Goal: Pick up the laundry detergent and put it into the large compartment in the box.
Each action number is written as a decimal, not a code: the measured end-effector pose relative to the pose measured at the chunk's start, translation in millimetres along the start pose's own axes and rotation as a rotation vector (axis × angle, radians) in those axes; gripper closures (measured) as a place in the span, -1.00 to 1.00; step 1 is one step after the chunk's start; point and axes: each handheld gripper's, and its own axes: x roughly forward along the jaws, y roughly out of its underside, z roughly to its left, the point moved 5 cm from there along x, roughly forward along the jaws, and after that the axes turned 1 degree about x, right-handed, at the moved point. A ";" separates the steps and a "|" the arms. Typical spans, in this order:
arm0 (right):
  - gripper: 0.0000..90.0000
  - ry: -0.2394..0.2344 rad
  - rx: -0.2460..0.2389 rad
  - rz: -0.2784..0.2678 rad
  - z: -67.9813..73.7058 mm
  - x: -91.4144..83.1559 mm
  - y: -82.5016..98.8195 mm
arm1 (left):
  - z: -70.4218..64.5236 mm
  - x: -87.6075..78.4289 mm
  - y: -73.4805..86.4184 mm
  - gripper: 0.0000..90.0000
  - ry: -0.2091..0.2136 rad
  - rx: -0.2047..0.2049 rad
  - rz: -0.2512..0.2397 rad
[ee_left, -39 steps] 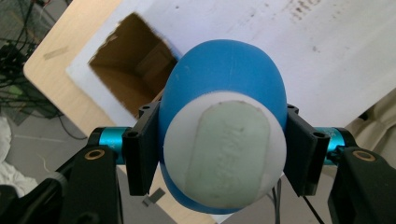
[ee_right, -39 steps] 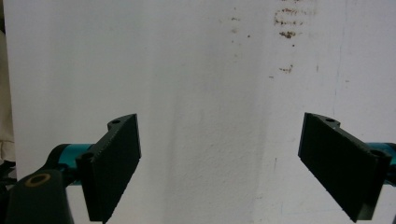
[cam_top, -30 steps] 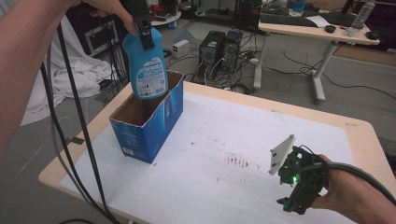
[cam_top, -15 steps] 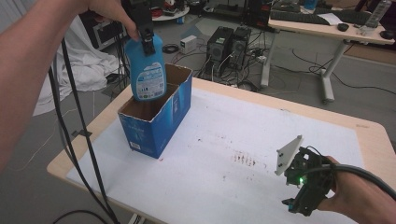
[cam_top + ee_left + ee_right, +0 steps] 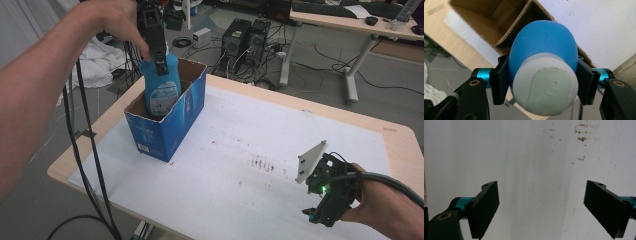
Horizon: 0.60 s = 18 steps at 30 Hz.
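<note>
In the high view the box (image 5: 167,120) stands open-topped near the table's (image 5: 395,137) left edge, on the white sheet (image 5: 260,150) that covers most of the top; to the right of the box the sheet lies bare as far as the right gripper (image 5: 327,200), apart from a patch of brown specks (image 5: 262,162). The box's front left corner sits close to the table's rim, with floor and cables beyond it. The left gripper (image 5: 159,52) hangs over the box, jaws pointing down and clamped on the neck of the bottle (image 5: 161,87), whose lower part is already inside the box while its shoulders stand above the torn cardboard rim. The bottle is upright, near the box's left wall. The right gripper rests far to the right of the box, near the table's front edge, held in a hand (image 5: 385,205); whether its jaws are apart cannot be told here. In the left gripper view the jaws press on both sides of the bottle (image 5: 541,57) just below its white cap (image 5: 545,87), gripping it firmly; past it the box's (image 5: 496,20) brown inside shows bare cardboard on the far side. In the right gripper view the jaws stand wide apart with nothing between them, over the plain sheet (image 5: 536,170), a few specks (image 5: 582,131) at the top right.
</note>
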 end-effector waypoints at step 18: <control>-0.73 -0.013 0.003 0.011 -0.3 10.2 -2.7 | -2.5 65.7 6.4 -0.16 0.030 0.187 0.021</control>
